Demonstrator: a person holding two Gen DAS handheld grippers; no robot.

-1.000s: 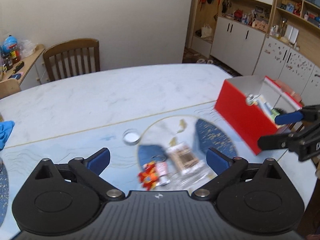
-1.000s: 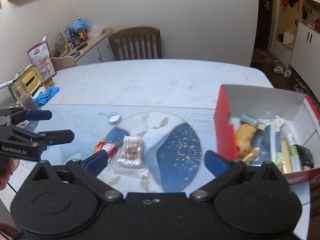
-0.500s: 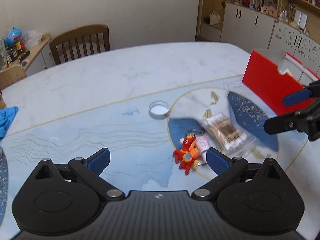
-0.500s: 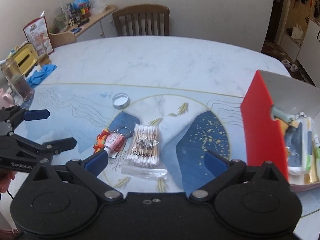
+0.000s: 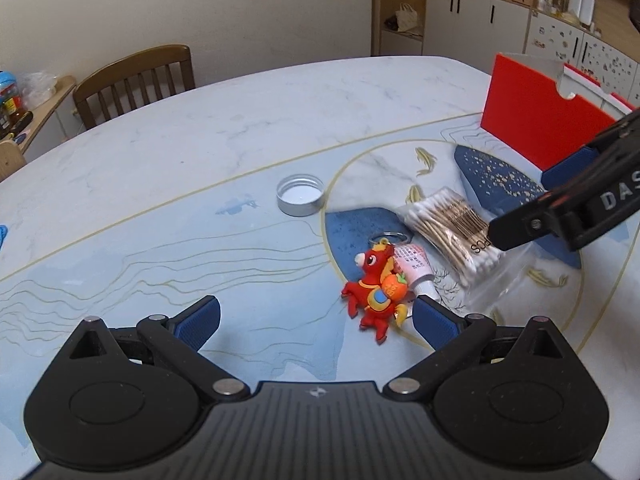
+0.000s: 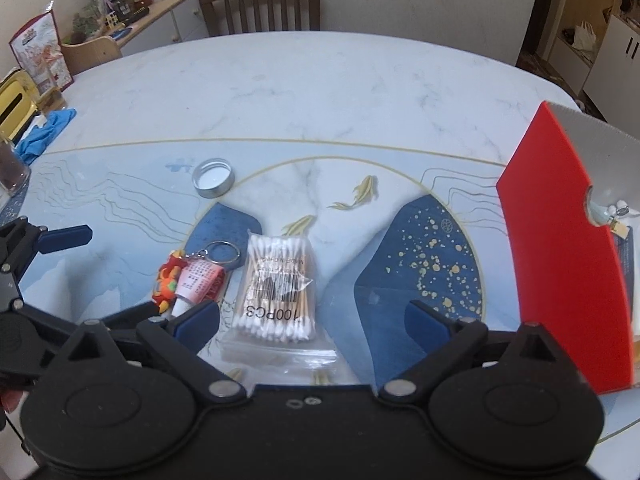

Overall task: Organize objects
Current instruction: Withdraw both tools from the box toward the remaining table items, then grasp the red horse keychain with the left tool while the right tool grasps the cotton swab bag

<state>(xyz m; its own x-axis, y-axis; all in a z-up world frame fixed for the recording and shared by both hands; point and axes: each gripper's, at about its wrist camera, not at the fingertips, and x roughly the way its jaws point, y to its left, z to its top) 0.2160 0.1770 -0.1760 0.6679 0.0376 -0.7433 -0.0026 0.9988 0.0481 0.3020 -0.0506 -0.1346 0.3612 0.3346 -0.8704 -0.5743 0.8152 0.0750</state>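
Note:
A clear bag of cotton swabs [image 6: 276, 280] lies on the table mat, in line with the gap of my right gripper [image 6: 312, 316]. Its jaws are closing, still wide, and the pads do not touch the bag. Left of the bag [image 5: 448, 232] lies a red horse keychain [image 5: 376, 284] with a pink tag [image 5: 412, 264]. My left gripper [image 5: 316, 312] hangs open over it, the right pad beside the toy. The red box [image 6: 560, 248] with several items stands at the right. A round metal lid [image 5: 300, 200] sits farther back.
A wooden chair [image 5: 136, 80] stands at the table's far side. A blue cloth [image 6: 44, 132] and a glass jar [image 6: 10, 168] sit at the left table edge. A cluttered sideboard is beyond them. Cupboards [image 5: 500, 20] line the far right wall.
Both grippers have sunk toward the table. The keychain and swab bag now lie close under them. The right gripper has shifted left, away from the red box, to the bag.

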